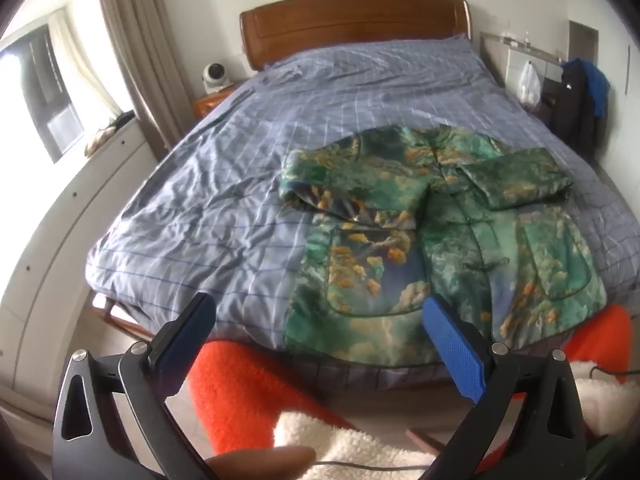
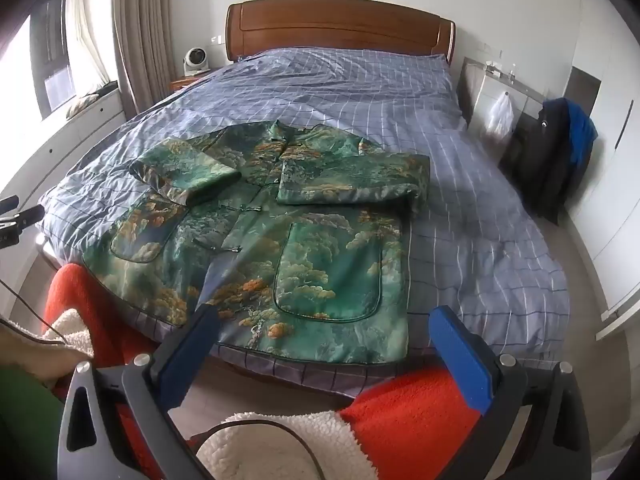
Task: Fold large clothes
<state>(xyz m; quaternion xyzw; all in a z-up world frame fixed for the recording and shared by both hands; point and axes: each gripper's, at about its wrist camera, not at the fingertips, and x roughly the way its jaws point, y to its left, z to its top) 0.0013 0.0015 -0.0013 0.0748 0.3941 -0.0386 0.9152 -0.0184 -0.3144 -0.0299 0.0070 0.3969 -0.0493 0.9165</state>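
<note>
A green jacket with orange and blue cloud print (image 1: pixel 440 232) lies flat, front up, at the foot of the bed, with both sleeves folded across its chest; it also shows in the right wrist view (image 2: pixel 280 240). Its hem hangs slightly over the bed's front edge. My left gripper (image 1: pixel 320 312) is open and empty, held back from the bed, before the hem's left part. My right gripper (image 2: pixel 324 320) is open and empty, held back from the bed, before the hem's right part. The left gripper's tip (image 2: pixel 20 212) shows at the far left of the right wrist view.
The bed (image 1: pixel 224 184) has a blue checked cover and a wooden headboard (image 1: pixel 352 20). A nightstand with a white fan (image 1: pixel 214 76) stands at the back left. Dark clothes (image 2: pixel 556 148) hang at the right wall. My orange trousers and white fleece (image 2: pixel 404 404) are below the grippers.
</note>
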